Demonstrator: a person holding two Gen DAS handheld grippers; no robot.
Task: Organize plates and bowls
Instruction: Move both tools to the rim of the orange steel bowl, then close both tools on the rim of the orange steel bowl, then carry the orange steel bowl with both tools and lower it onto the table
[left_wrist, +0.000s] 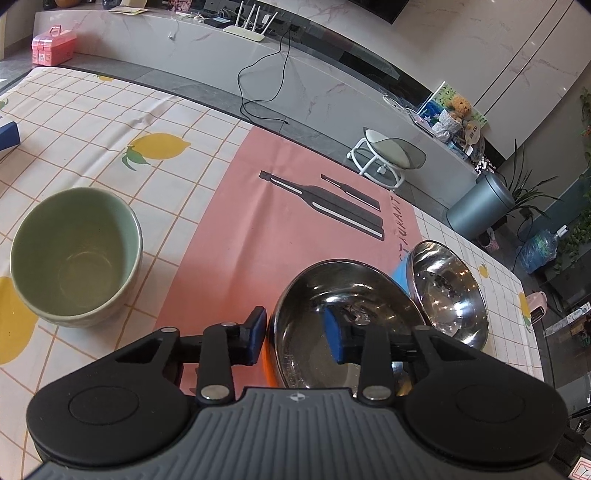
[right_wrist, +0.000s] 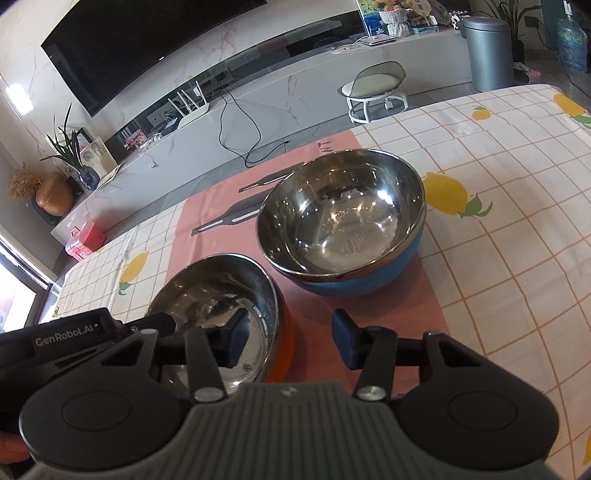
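Now both grippers straddle the orange-bottomed steel bowl (left_wrist: 343, 325): left gripper (left_wrist: 297, 334) on its left rim, right gripper (right_wrist: 290, 339) on its right rim (jaws of both apart, gripping nothing).

Marble wall w/ big TV (right_wrist: 147, 48) – low TV bench (left_wrist: 221, 62), grey tile floor (left_wrist: 207, 86), white stool (right_wrist: 373, 96).

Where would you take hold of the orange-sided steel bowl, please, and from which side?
Grip the orange bowl by its thin rim, one finger inside and one outside, from above at its near edge. Its round, sloping wall gives a poor hold elsewhere. The left gripper and right gripper each straddle the rim already, on opposite sides, clear of the blue bowl.
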